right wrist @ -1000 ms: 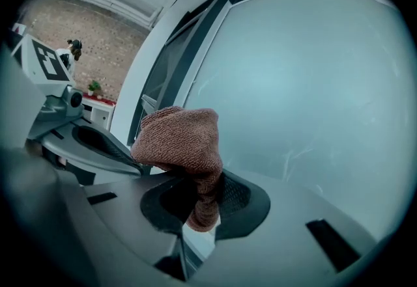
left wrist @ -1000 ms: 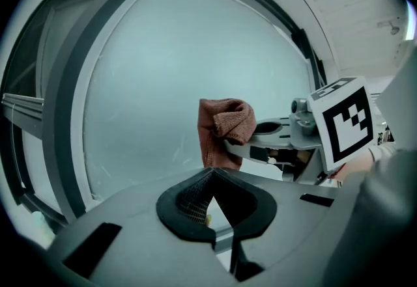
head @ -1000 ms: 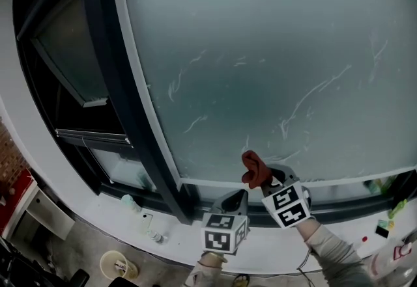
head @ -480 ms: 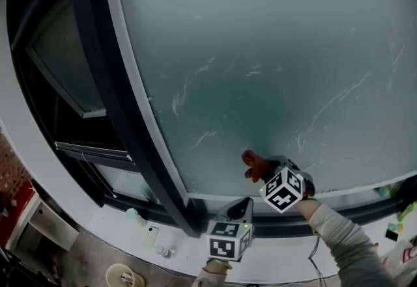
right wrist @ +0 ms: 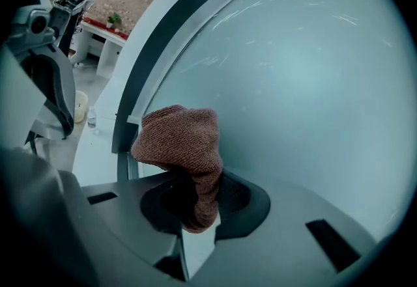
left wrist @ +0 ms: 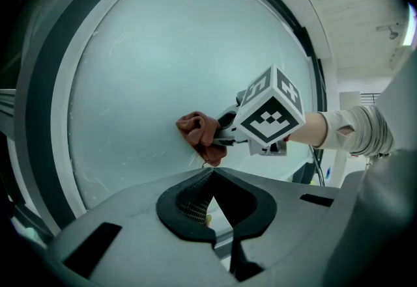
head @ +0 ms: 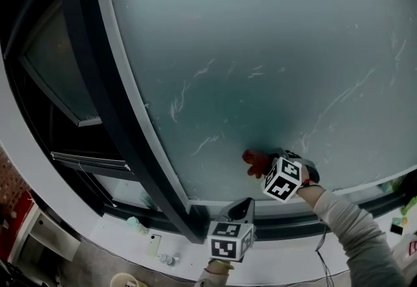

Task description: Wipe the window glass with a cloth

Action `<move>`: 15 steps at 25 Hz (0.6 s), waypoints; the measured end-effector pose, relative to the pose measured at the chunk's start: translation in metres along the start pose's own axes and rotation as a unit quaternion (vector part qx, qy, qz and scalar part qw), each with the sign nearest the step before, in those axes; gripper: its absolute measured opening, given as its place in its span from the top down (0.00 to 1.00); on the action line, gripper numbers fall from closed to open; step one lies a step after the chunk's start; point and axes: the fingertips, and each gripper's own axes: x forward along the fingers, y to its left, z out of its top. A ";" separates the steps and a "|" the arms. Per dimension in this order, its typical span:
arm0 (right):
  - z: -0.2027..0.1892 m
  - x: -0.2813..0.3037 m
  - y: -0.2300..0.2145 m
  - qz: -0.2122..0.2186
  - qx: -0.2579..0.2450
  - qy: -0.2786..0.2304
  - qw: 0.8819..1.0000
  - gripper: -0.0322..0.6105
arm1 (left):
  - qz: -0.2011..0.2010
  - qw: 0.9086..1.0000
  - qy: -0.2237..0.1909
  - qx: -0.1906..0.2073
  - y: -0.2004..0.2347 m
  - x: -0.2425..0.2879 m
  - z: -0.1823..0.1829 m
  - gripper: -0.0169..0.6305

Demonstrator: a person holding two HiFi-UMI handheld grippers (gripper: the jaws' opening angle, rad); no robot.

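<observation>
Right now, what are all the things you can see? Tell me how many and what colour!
glass: one, frosted pale blue-green with white streaks, fills most of the view
frame: one, dark, along the left and bottom of the glass
ledge: one, white, under the frame
cloth: one, reddish brown, against the lower glass
bottle: one, small and clear, on the ledge at lower left
left tongs: one, grey, shut and empty, low by the frame
right tongs: one, grey, shut on the cloth
sleeve: one, pale, behind the right tongs
</observation>
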 end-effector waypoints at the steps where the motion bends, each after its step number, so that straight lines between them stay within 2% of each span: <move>1: 0.002 -0.001 -0.002 0.004 -0.005 0.002 1.000 0.88 | 0.000 1.000 -0.001 0.000 0.002 0.001 0.001 0.97; 9: 0.036 -0.040 -0.055 -0.004 -0.031 -0.008 0.999 0.88 | -0.011 1.000 0.001 0.001 0.006 0.011 0.001 0.97; 15: 0.074 -0.087 -0.113 -0.045 -0.058 -0.024 0.997 0.88 | -0.019 1.000 0.002 0.009 0.002 0.018 0.006 0.97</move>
